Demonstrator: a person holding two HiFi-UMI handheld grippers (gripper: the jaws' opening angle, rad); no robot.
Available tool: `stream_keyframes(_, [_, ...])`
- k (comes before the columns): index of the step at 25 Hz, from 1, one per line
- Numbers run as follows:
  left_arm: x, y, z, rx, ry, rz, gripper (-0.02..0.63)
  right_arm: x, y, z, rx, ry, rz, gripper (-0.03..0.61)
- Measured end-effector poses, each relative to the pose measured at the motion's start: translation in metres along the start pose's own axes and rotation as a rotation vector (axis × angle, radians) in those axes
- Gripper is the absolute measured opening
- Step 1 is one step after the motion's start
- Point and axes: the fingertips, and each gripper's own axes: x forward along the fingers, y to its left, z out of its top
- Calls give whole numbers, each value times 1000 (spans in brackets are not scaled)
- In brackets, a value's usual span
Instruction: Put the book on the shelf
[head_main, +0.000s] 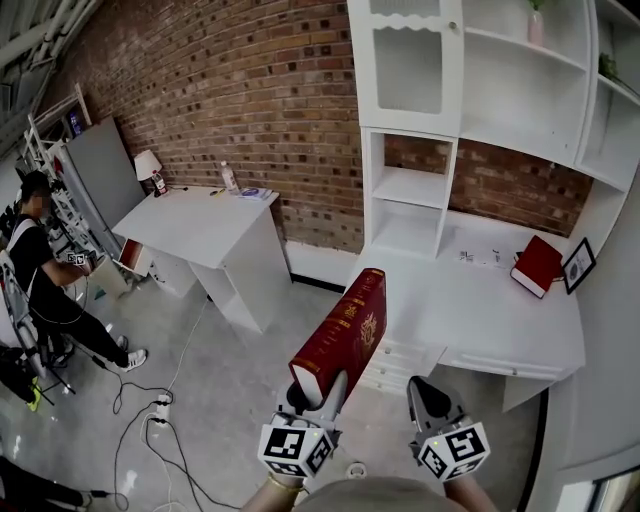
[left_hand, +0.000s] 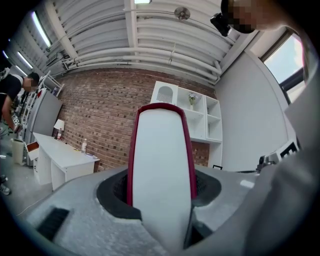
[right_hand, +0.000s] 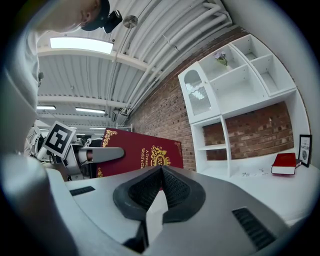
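Observation:
A large red book (head_main: 345, 335) with gold ornament stands tilted in the air in front of the white desk (head_main: 470, 310). My left gripper (head_main: 320, 388) is shut on its lower end. In the left gripper view the book's white page edge (left_hand: 161, 165) fills the gap between the jaws. My right gripper (head_main: 428, 398) hovers beside it at the lower right, shut and empty. In the right gripper view its jaws (right_hand: 161, 172) meet, with the book's cover (right_hand: 145, 150) just beyond. The white shelf unit (head_main: 410, 190) rises behind the desk with open compartments.
A second red book (head_main: 537, 265) and a small picture frame (head_main: 578, 264) lie on the desk's right end. A white side table (head_main: 205, 225) with a lamp and bottle stands at the left. A person (head_main: 40, 270) crouches at the far left. Cables (head_main: 160, 410) trail on the floor.

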Motion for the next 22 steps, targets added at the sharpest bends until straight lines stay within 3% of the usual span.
stream_keyframes(22, [34,43,8,-10,14,-59,230,41,6,3,-21,9,-57,6])
